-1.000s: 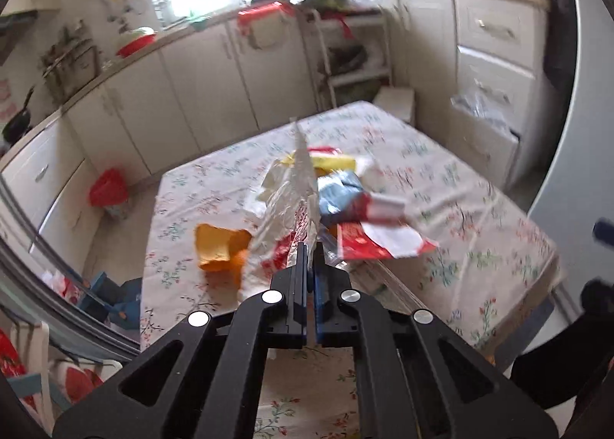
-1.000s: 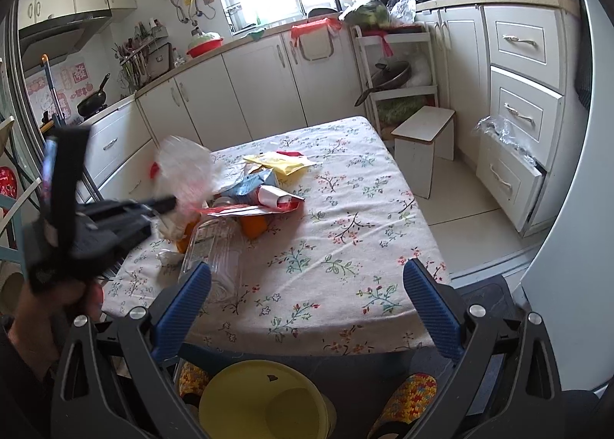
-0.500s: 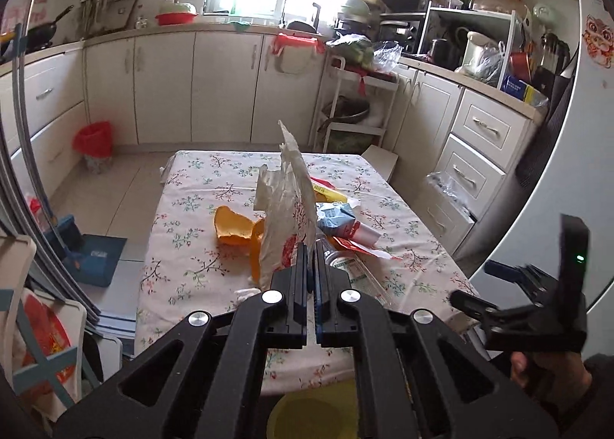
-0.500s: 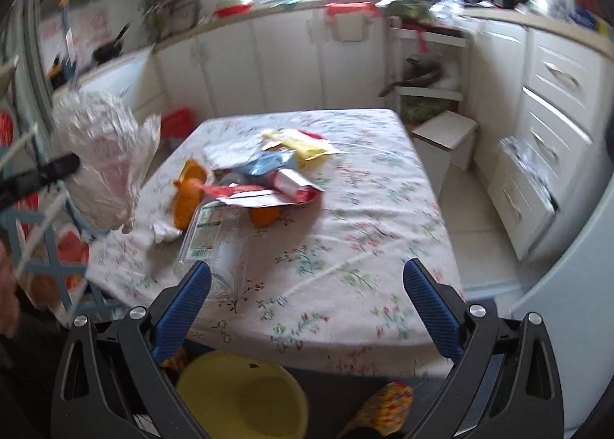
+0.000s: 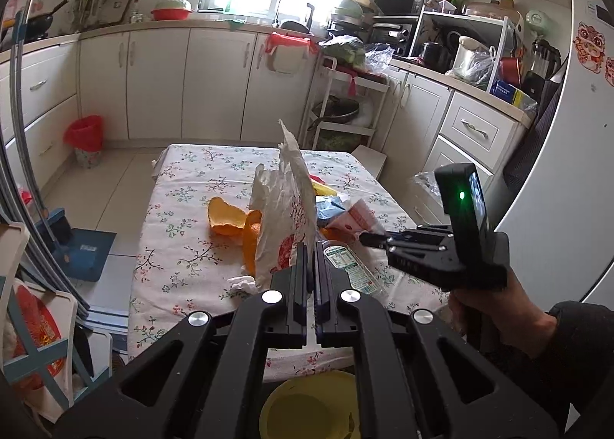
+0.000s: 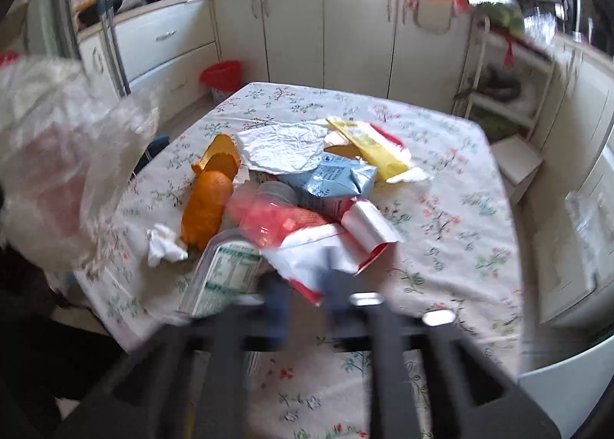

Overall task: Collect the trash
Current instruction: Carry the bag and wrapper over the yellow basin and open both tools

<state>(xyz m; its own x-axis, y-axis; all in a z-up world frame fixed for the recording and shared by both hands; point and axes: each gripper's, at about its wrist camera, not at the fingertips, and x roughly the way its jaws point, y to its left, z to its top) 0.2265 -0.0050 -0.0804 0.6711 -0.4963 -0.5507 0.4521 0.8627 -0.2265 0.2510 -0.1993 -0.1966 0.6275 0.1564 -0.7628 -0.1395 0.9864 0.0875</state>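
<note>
Left wrist view shows the left gripper (image 5: 311, 247) clamped on the edge of a white plastic bag (image 5: 282, 216), held upright above the near side of the floral table (image 5: 184, 224). The right gripper (image 5: 370, 236) reaches toward the trash pile.

Right wrist view is blurred. The right gripper's jaws have just been closing and now stand together over the red-and-white wrapper (image 6: 307, 243) beside the clear bottle (image 6: 226, 266); whether they pinch it I cannot tell. To do this step well, one should catch one loose wrapper edge only and keep the bag mouth near.

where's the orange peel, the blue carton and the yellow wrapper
orange peel (image 6: 207, 205): right wrist view, its outer skin
blue carton (image 6: 330, 180): right wrist view, printed side
yellow wrapper (image 6: 374, 149): right wrist view, its middle
</note>
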